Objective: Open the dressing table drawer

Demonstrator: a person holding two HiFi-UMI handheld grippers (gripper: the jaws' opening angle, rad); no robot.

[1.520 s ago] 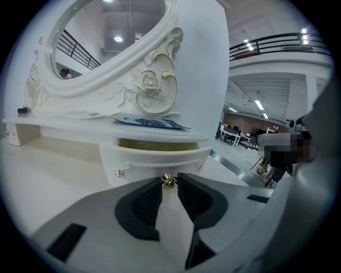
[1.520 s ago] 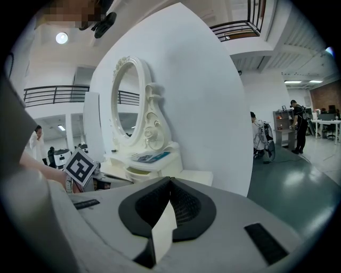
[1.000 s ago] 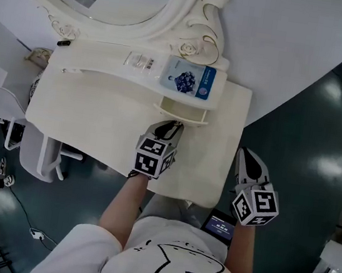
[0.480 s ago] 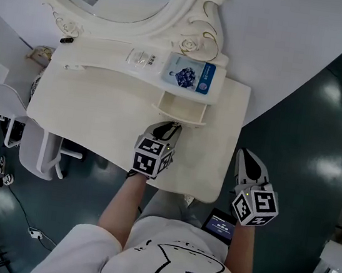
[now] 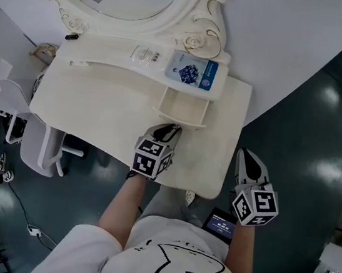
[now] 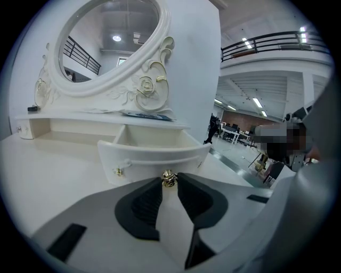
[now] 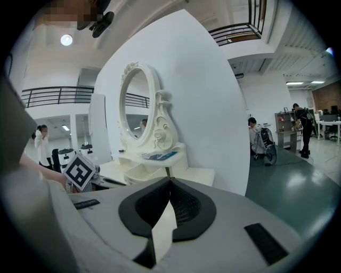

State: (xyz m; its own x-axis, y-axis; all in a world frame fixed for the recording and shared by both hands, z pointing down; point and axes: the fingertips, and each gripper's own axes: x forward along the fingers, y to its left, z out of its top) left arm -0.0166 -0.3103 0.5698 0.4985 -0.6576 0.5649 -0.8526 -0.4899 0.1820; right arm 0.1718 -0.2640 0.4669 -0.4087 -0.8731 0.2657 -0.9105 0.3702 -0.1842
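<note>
- While the left tongs [image 6: 169,182] clamp the gold knob [image 6: 169,179], the drawer [image 5: 184,106] stands further out over the tabletop [image 5: 98,113] than a second before; opening appears well advanced.
- Just off the tabletop's right edge, the right tongs [image 7: 169,184] are closed together and empty.

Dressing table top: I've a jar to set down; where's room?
Bare: the cream tabletop left of the open white drawer, plus a narrow strip right of it. Crowded: around the blue packet and the left gripper at the drawer front.

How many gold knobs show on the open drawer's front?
2. One gold knob sits mid-front between the left gripper's jaws; the other is near the drawer front's left end. Another at the right end may be hidden.
</note>
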